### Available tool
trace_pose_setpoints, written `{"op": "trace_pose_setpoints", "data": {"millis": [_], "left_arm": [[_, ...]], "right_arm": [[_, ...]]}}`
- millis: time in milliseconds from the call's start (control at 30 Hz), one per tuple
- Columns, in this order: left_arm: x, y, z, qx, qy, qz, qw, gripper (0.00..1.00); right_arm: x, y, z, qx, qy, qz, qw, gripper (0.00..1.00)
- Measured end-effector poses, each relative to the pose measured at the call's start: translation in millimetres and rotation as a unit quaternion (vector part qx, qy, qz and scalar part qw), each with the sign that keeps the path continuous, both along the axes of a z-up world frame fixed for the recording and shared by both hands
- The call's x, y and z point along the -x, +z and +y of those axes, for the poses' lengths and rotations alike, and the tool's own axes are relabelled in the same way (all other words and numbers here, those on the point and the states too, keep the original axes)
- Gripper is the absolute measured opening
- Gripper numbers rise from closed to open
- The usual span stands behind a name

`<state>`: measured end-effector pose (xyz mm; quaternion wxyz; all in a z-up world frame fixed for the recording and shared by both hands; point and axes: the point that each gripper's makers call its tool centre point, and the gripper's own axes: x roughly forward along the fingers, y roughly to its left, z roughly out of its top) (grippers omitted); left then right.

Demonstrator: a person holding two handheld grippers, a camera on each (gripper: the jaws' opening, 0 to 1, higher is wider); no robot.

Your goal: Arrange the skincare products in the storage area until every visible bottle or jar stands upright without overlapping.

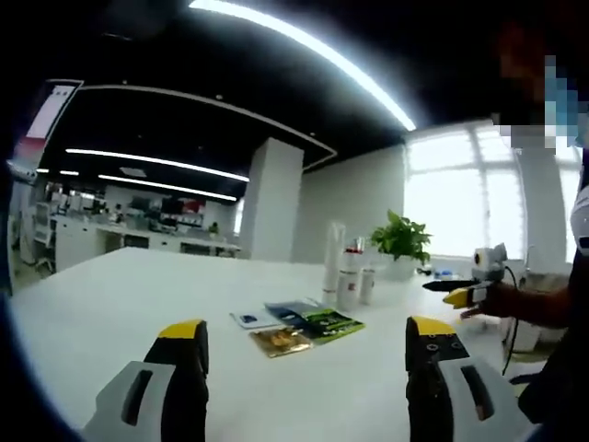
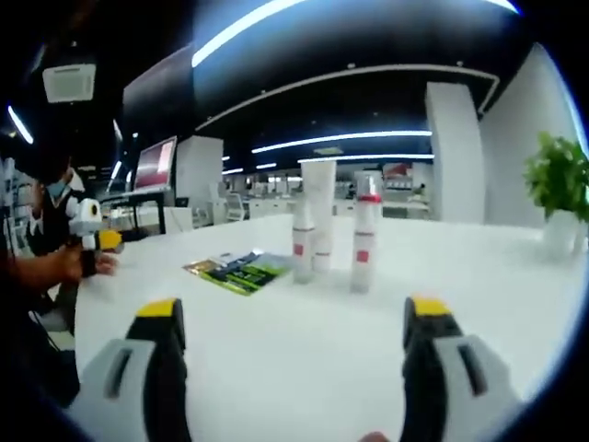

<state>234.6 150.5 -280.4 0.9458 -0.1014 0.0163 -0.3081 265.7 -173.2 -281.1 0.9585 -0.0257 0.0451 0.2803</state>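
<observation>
Three skincare containers stand upright in a tight group on the white table: a tall white tube, a red-capped bottle and a smaller bottle. In the right gripper view the tall tube is behind, with a small bottle to its left and the red-capped bottle to its right. My left gripper is open, short of them and holding nothing. My right gripper is also open and empty, well back from the bottles.
Flat sachets lie on the table in front of the bottles, also visible as sachets. A potted plant stands behind. A person's hand holds the right gripper at the table's right edge. Office desks fill the background.
</observation>
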Motion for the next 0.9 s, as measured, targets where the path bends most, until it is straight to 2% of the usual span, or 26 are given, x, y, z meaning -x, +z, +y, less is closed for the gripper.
{"op": "trace_pose_setpoints", "data": {"millis": [100, 300, 567, 767, 900], "left_arm": [[7.4, 0.4, 2, 0.018, -0.006, 0.014, 0.9997, 1.0], [21.3, 4.7, 5, 0.02, -0.016, 0.019, 0.9995, 1.0], [36.2, 13.2, 2, 0.012, -0.02, 0.01, 0.9997, 1.0], [48.6, 22.8, 4, 0.008, -0.017, 0.004, 0.9998, 1.0], [55.7, 35.4, 6, -0.004, -0.012, -0.007, 0.9999, 1.0]], "right_arm": [[2, 7.6, -2, -0.001, 0.001, 0.003, 1.0, 1.0], [4, 11.4, 4, 0.009, 0.01, 0.012, 0.9998, 1.0], [5, 15.7, 14, 0.016, 0.021, 0.013, 0.9996, 1.0], [8, 31.4, 17, 0.019, 0.024, 0.007, 0.9995, 1.0], [10, 37.7, 19, 0.027, 0.025, 0.011, 0.9993, 1.0]]}}
